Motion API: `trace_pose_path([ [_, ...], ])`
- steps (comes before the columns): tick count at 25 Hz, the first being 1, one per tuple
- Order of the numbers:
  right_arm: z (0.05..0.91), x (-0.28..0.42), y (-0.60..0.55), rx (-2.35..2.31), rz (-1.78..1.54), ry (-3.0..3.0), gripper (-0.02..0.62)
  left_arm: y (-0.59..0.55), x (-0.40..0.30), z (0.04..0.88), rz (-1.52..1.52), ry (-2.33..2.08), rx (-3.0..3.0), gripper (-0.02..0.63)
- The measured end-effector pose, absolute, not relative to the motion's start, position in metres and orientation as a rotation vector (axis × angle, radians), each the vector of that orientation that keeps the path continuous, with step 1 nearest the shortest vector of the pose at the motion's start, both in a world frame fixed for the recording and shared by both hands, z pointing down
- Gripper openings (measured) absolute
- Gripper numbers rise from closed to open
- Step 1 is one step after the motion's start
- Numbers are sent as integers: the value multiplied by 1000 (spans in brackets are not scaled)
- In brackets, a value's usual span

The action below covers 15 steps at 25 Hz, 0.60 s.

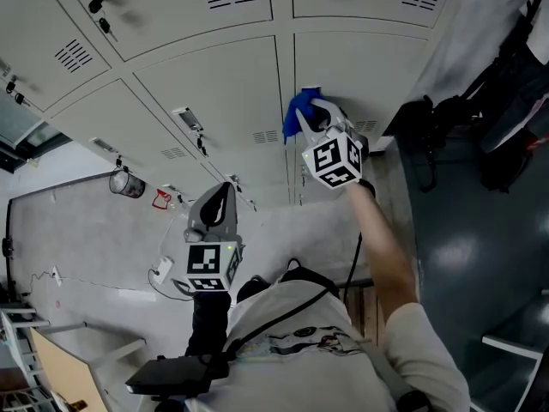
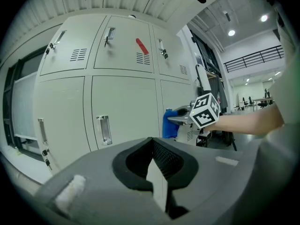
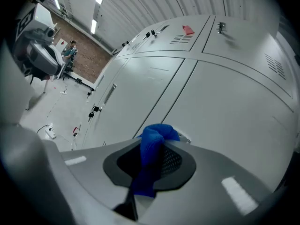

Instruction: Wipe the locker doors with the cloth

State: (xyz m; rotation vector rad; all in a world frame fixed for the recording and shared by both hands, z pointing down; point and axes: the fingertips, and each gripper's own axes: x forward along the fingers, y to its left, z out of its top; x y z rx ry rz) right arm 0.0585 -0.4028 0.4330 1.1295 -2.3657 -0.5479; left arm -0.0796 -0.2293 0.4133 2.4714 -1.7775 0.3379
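My right gripper (image 1: 314,117) is shut on a blue cloth (image 1: 298,114) and holds it against a pale grey locker door (image 1: 360,67), near the seam between two doors. In the right gripper view the cloth (image 3: 152,146) bunches out of the jaws of that gripper (image 3: 153,139), close to the door (image 3: 234,111). My left gripper (image 1: 220,199) hangs lower and to the left, away from the lockers, with its jaws together and nothing in them. From the left gripper (image 2: 153,143) view, the cloth (image 2: 169,122) and the right gripper's marker cube (image 2: 205,110) show at the right.
Keys hang from several locker locks (image 1: 104,26). A red tag (image 1: 162,199) hangs on one lower door. Black bags (image 1: 506,127) lie on the dark floor at the right. A white plug and cable (image 1: 163,270) rest on the floor beside my left gripper.
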Motion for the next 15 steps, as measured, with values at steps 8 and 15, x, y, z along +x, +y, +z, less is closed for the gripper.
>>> trace_pose_path([
  [8, 441, 123, -416, 1194, -546, -2247, 44, -235, -89, 415, 332, -1796, 2451, 0],
  [15, 446, 184, -425, 1245, -535, -2143, 44, -244, -82, 417, 337, -1790, 2478, 0],
])
